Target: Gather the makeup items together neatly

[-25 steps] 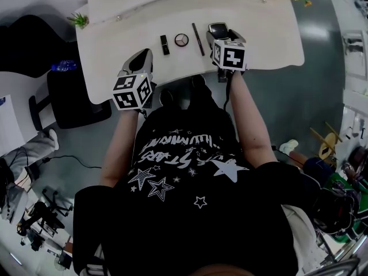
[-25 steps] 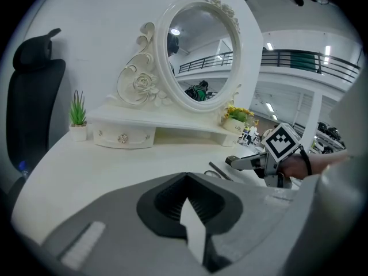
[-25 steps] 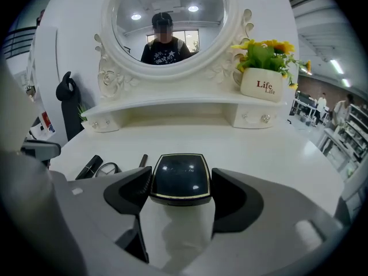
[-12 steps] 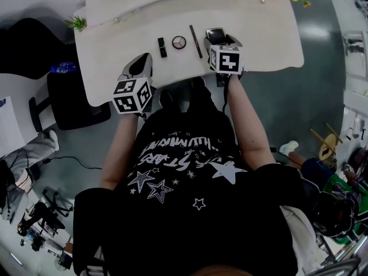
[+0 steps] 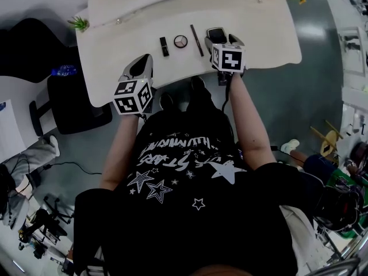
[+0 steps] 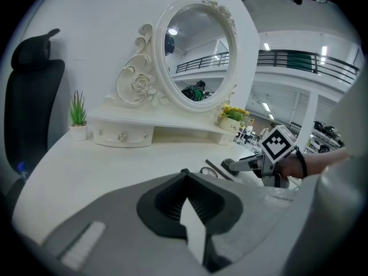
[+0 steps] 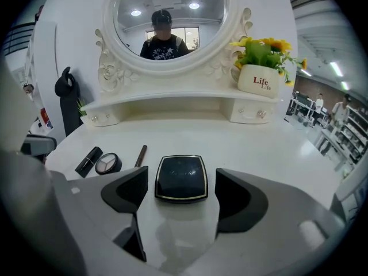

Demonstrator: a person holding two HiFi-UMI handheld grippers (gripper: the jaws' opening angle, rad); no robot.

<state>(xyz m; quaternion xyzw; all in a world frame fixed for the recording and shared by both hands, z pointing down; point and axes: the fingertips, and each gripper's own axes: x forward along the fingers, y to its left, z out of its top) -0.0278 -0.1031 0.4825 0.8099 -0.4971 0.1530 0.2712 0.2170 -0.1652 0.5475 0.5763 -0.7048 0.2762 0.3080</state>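
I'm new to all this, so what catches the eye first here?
First the ornate oval mirror at the back of the dressing table. Then the black compact lying between the jaws of the right gripper, which have just been opening and don't touch it. A lipstick, eyeshadow pot and pencil lie left of it.

Four makeup items lie on the one white dressing table (image 5: 264, 39), one of each kind. There is one black compact (image 7: 181, 178) at lower centre of the right gripper view. To its left come one slim pencil (image 7: 140, 155), one round eyeshadow pot (image 7: 107, 164) and one lipstick (image 7: 88, 161). One oval mirror (image 7: 163, 22) fills the top of that view, and two small drawers sit under its shelf: a left drawer (image 7: 95, 118) and a right drawer (image 7: 251, 114). I count two potted plants. One flower pot (image 7: 259, 80) with yellow blooms stands at upper right, and one small green plant (image 6: 78, 119) stands at the left of the left gripper view. One black chair (image 6: 34, 96) stands at that view's left edge.
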